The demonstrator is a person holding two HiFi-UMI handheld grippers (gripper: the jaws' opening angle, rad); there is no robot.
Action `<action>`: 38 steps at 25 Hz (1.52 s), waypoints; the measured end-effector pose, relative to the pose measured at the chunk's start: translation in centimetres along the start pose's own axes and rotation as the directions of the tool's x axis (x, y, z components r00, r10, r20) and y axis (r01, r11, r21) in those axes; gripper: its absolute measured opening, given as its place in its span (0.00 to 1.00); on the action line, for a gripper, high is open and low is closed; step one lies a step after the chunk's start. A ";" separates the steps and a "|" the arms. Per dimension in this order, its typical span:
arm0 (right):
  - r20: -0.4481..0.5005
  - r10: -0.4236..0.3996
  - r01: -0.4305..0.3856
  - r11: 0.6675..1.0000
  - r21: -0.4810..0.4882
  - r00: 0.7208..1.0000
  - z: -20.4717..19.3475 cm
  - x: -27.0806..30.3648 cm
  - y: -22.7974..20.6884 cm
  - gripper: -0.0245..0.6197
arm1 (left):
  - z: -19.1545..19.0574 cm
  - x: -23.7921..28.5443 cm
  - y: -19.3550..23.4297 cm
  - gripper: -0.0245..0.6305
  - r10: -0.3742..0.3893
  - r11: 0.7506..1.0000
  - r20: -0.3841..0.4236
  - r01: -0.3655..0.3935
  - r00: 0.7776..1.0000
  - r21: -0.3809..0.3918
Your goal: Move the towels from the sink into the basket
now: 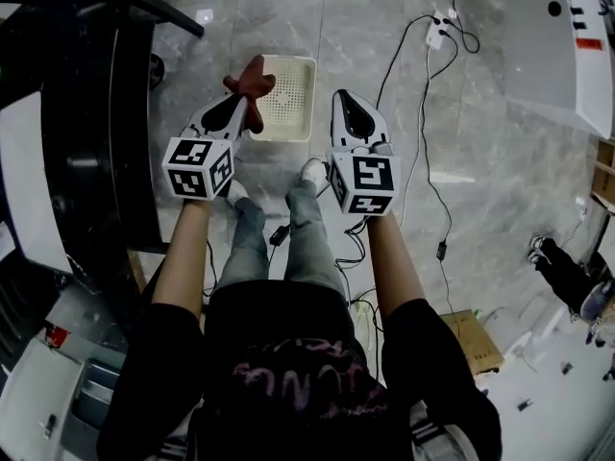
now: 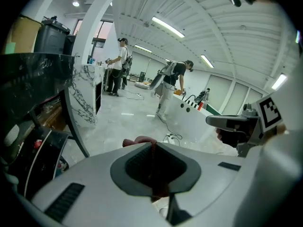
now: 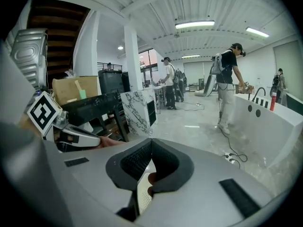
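Observation:
A reddish-brown towel (image 1: 253, 78) hangs from my left gripper (image 1: 242, 102), which is shut on it above the near left corner of the white perforated basket (image 1: 290, 102) on the floor. In the left gripper view the towel (image 2: 140, 140) shows as a red strip pinched between the jaws of the left gripper (image 2: 152, 144). My right gripper (image 1: 345, 100) hovers just right of the basket. Its jaws meet at the tips with nothing between them, as the right gripper (image 3: 150, 140) shows in its own view. The sink is not in view.
A black counter (image 1: 91, 152) stands close on the left. Cables and a power strip (image 1: 437, 33) lie on the grey floor beyond the basket. A white counter (image 1: 567, 46) fills the top right. A cardboard box (image 1: 473, 340) and another person's feet (image 1: 562, 272) are at the right.

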State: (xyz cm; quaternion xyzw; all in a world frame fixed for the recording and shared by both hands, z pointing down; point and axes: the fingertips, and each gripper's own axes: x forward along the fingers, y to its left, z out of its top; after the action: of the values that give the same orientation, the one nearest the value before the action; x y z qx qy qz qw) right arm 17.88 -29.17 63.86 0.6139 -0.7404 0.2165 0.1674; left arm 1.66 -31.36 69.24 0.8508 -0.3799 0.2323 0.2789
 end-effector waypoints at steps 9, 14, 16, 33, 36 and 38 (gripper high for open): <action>-0.090 0.013 -0.011 1.000 0.018 0.996 -10.1 6.3 -0.4 0.06 | -9.2 6.5 3.5 0.09 -0.005 0.998 -0.060 0.001 0.998 -0.067; -0.143 0.039 -0.040 0.999 -0.006 0.989 -15.8 9.0 -0.3 0.06 | -14.4 9.6 4.9 0.09 -0.014 0.996 -0.101 0.005 0.995 -0.089; -0.160 0.041 -0.042 0.999 -0.001 0.986 -17.7 9.9 -0.9 0.06 | -16.2 10.8 5.5 0.09 -0.011 0.995 -0.113 -0.001 0.994 -0.102; -0.232 0.066 -0.061 0.998 0.031 0.970 -29.3 15.2 -2.3 0.06 | -27.0 19.3 7.8 0.10 -0.039 0.995 -0.210 0.019 0.977 -0.095; -0.238 0.060 -0.052 0.998 0.042 0.970 -30.1 15.5 -2.7 0.06 | -27.8 20.2 8.3 0.10 -0.042 0.995 -0.222 0.022 0.974 -0.094; -0.242 0.057 -0.047 0.998 0.047 0.969 -30.5 15.7 -3.0 0.06 | -28.1 20.9 8.6 0.10 -0.034 0.995 -0.228 0.012 0.973 -0.097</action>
State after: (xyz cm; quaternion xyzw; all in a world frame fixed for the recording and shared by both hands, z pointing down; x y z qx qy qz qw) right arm 17.30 -26.72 98.20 0.5665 -0.7254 0.3096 0.2387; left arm 2.44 -28.64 105.20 0.8085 -0.3459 0.3072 0.3636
